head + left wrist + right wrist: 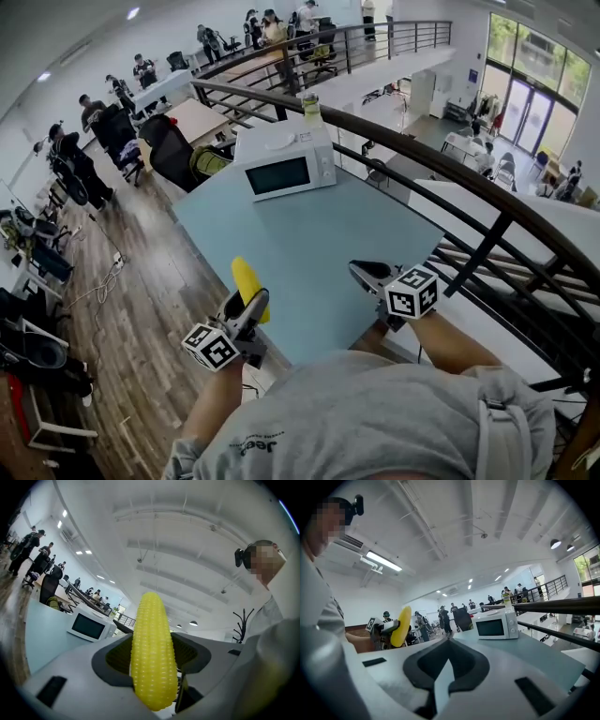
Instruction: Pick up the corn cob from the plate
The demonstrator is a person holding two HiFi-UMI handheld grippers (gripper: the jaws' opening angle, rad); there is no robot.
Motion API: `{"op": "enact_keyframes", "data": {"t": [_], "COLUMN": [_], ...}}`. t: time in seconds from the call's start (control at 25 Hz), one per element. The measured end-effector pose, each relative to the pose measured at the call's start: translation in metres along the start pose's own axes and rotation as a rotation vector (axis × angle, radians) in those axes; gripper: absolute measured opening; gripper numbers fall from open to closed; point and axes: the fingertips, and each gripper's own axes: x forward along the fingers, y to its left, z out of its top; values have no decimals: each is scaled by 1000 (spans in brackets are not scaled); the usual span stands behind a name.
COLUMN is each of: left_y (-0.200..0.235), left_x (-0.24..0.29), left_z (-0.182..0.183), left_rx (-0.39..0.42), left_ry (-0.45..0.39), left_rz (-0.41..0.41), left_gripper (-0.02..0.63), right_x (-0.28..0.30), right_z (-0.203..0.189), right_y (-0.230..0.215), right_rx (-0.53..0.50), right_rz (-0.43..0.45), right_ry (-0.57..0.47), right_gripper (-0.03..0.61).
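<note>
Nearest the head camera is the person's grey shirt (375, 422), with both forearms reaching out from under it toward the bench (309, 234). The microwave (284, 167) at the far end of the bench serves as the reference point.

Left tongs (251, 307): these hang at the bench's near edge, on the person's side of the microwave and well apart from it. They are clamped on the corn cob (153, 658). In the left gripper view the ribbed pads press on the cob's two flanks at its lower half, and the jaws stand wide because of the cob's girth.

Corn cob: it is held clear of the bench. Its long axis stands upright, crosswise to the direction in which the tongs point, with the tapered tip uppermost and the blunt end just below the pads. No plate shows in any view.

Right tongs (361, 272): these are also on the near side of the microwave, offset toward the railing (450, 178). Their jaws are drawn together with nothing between them. In the right gripper view the cob appears off to the left, well apart.

Reading: the left hand alone carries the cob and the right takes no part. The lift appears complete. Because the grip sits low on an upright cob, the unsupported upper part could pivot if the tongs tilt.
</note>
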Motion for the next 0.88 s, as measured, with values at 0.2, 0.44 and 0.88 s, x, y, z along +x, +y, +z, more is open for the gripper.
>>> {"op": "enact_keyframes", "data": {"t": [0.2, 0.44, 0.88], "left_y": [25, 50, 58], "left_x": [-33, -58, -69], "left_z": [18, 24, 33], "left_rx": [9, 45, 34], "left_ry": [17, 26, -15], "left_rz": [-40, -49, -31], "left_gripper": [259, 259, 259], "right_x": [20, 48, 55], "right_z": [0, 1, 3], "right_y": [31, 48, 40], "right_rx": [42, 81, 88], "right_rz": [-39, -44, -42], "right_ry": [-23, -15, -1], "right_gripper": [9, 9, 9]}}
